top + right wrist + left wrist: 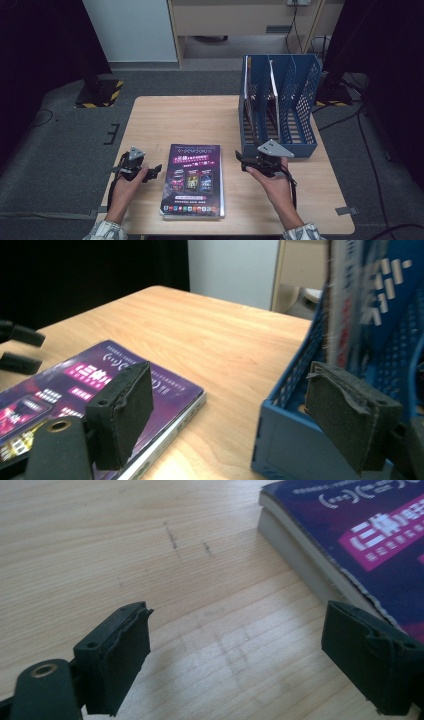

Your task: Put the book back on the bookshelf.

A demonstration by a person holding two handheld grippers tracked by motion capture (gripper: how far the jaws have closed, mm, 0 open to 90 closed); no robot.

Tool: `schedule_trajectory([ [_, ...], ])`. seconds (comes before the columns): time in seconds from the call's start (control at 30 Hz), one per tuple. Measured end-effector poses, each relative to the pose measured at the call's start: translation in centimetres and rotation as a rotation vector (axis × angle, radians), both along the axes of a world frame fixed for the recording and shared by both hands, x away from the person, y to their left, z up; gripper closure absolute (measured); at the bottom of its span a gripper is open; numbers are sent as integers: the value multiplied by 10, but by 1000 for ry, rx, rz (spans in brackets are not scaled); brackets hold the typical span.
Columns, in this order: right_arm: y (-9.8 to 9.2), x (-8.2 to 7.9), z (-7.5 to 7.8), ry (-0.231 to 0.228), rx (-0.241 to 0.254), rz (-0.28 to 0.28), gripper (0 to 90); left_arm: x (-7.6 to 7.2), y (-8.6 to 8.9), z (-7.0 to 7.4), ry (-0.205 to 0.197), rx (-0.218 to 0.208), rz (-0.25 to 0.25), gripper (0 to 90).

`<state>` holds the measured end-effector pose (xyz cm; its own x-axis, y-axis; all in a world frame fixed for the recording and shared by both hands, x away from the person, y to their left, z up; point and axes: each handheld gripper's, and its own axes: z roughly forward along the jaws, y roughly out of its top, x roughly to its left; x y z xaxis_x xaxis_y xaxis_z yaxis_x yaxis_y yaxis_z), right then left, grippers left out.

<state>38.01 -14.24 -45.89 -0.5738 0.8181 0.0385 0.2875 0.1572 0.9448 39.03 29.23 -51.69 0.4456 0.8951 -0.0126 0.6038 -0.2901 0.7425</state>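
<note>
while the purple book (194,181) lies flat on the tabletop (190,117), near its front edge and between the two hands, the work looks to be at the approach, with nothing lifted yet. the left claw (156,171) sits low just beside the book's left edge, jaws wide apart and empty, pointing at it. the right claw (241,161) hangs off the book's right side, near the front wall of the blue file rack (300,100), also wide open and holding nothing. the next move, as i judge it, calls for one claw to catch the book's edge and raise it. the rack stands just beside the right claw, with two thin folders (272,80) already upright in it, so that hand has little room to swing.
</note>
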Motion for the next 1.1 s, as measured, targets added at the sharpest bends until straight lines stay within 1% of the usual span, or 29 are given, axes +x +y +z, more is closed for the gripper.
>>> schedule_trajectory([
  [0.03, 3, -1, -2, 5, -13, 11, 246, -1, -1, 1, -1, -3, 0, 124],
  [0.07, 3, -1, -2, 6, -20, 15, 257, -1, -3, 2, -8, -8, -5, 127],
  [0.17, 10, -3, -5, 18, -34, 35, 311, -4, -7, 6, -19, -15, -24, 129],
  [0.33, 22, -6, -9, 28, -62, 82, 359, -9, -17, 11, -31, -25, -61, 159],
  [0.43, 30, -9, -14, 33, -77, 111, 416, -11, -22, 13, -39, -34, -81, 203],
  [0.47, 32, -9, -15, 42, -82, 124, 430, -12, -25, 14, -40, -39, -93, 220],
  [0.6, 42, -11, -20, 50, -116, 169, 519, -15, -35, 16, -40, -38, -125, 309],
  [0.63, 45, -13, -21, 49, -123, 179, 553, -16, -37, 16, -39, -44, -133, 349],
  [0.7, 49, -14, -24, 53, -143, 200, 582, -16, -41, 17, -39, -44, -150, 395],
  [0.73, 51, -15, -24, 57, -145, 207, 587, -17, -42, 17, -38, -45, -155, 414],
  [0.8, 53, -14, -26, 62, -156, 217, 585, -16, -44, 16, -34, -36, -161, 444],
  [0.87, 55, -14, -28, 74, -156, 218, 568, -16, -45, 15, -24, -33, -164, 476],
  [0.93, 56, -13, -30, 89, -153, 215, 513, -15, -45, 13, -14, -30, -160, 492],
  [0.97, 56, -13, -30, 92, -153, 212, 499, -14, -44, 12, -10, -18, -151, 493],
  [1.0, 55, -12, -31, 95, -151, 209, 473, -14, -43, 11, -6, -19, -144, 492],
  [1.07, 55, -12, -31, 105, -147, 200, 420, -13, -42, 9, -3, -24, -138, 481],
  [1.1, 54, -12, -31, 110, -151, 191, 391, -11, -39, 6, 10, -69, -128, 459],
])
